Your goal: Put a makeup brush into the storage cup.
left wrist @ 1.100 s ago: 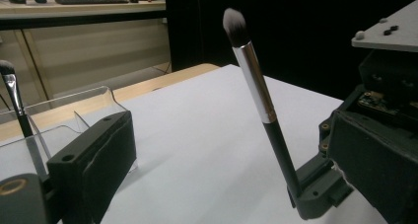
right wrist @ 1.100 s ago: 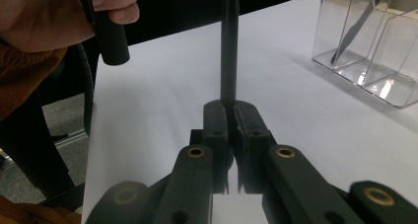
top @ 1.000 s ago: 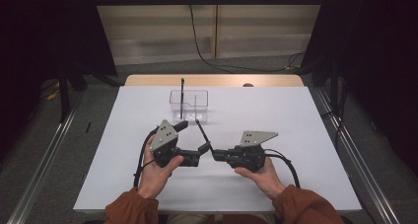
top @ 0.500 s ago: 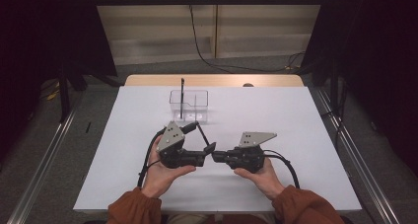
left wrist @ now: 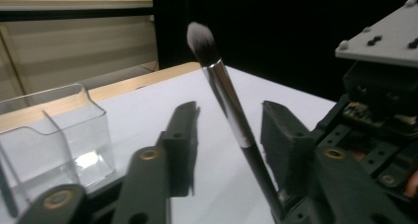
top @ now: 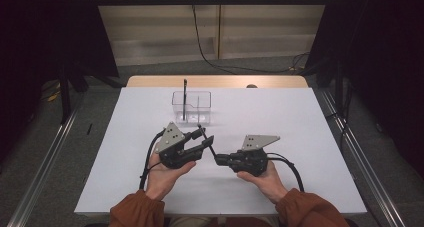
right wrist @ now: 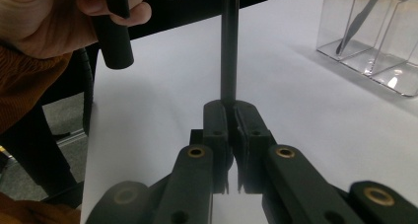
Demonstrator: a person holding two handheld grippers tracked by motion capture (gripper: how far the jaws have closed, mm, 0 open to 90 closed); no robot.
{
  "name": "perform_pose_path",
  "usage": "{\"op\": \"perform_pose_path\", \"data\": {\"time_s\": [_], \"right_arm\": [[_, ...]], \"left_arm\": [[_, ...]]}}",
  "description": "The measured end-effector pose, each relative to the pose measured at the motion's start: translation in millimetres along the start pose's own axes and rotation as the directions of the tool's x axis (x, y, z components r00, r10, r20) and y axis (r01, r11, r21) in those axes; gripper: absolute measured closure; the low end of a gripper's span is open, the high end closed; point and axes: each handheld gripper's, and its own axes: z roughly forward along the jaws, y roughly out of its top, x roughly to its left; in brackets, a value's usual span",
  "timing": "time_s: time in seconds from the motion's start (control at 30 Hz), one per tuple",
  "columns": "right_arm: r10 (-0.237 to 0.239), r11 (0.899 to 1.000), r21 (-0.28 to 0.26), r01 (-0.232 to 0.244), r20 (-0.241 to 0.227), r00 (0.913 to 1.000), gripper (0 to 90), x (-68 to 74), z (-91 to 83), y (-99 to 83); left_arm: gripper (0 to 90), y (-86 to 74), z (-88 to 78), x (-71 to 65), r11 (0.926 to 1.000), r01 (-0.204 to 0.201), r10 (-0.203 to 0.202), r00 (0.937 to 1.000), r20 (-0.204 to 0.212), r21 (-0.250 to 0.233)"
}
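Clear plastic organizer [top: 192, 107] behind makeup brush [left wrist: 224, 93], path unobstructed.

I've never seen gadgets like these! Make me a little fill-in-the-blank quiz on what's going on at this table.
1. The right gripper is clamped on the handle of a makeup ____.
2. The jaws of the left gripper have just been closing, with the brush between them, yet they do not ____ it.
3. The clear plastic organizer stands on a ____ table.
4. One dark stick stands ____ the organizer.

Missing words: brush; touch; white; inside
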Motion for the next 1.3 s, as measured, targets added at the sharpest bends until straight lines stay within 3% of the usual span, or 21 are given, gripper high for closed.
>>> {"op": "perform_pose_path", "data": {"time_s": [0.17, 0.63, 0.83, 0.93, 0.97, 1.07, 1.3], "right_arm": [[0.006, 1.0, -0.004, -0.006, 0.001, 1.0, 84.7, 0.7, 0.1, -0.4], [0.002, 1.0, -0.005, -0.002, -0.002, 1.0, 84.5, 2.3, 2.1, -1.7], [-0.007, 1.0, -0.014, 0.007, 0.006, 1.0, 84.2, 3.6, 1.7, -0.6], [-0.011, 1.0, -0.01, 0.011, 0.011, 0.9999, 83.9, 4.0, 2.7, -0.9], [-0.008, 1.0, -0.008, 0.009, 0.011, 0.9999, 89.0, 3.6, 2.9, -1.1], [-0.008, 1.0, -0.013, 0.008, 0.001, 1.0, 87.4, 3.0, 1.4, -0.6], [-0.002, 0.999, -0.048, 0.002, 0.012, 0.9999, 81.5, 1.4, -3.3, 1.6]], "left_arm": [[70.7, 1.2, -2.0, -1.4, 0.9995, 0.008, -0.008, 1.0, -0.004, -0.029], [79.3, 2.0, -0.9, -1.6, 0.9977, 0.059, -0.057, 0.9959, 0.07, -0.034], [81.9, 3.5, -0.8, -3.1, 0.9946, 0.095, -0.09, 0.9909, 0.099, -0.043], [83.5, 2.6, 2.8, -5.1, 0.995, 0.089, -0.084, 0.9906, 0.107, -0.044], [84.0, 2.4, 3.7, -6.4, 0.9969, 0.07, -0.066, 0.9933, 0.095, -0.035], [84.0, 2.6, 3.3, -6.3, 0.9954, 0.088, -0.084, 0.9907, 0.107, -0.036], [84.0, 5.2, 1.0, -4.5, 0.9964, 0.075, -0.071, 0.9936, 0.088, -0.041]]}}
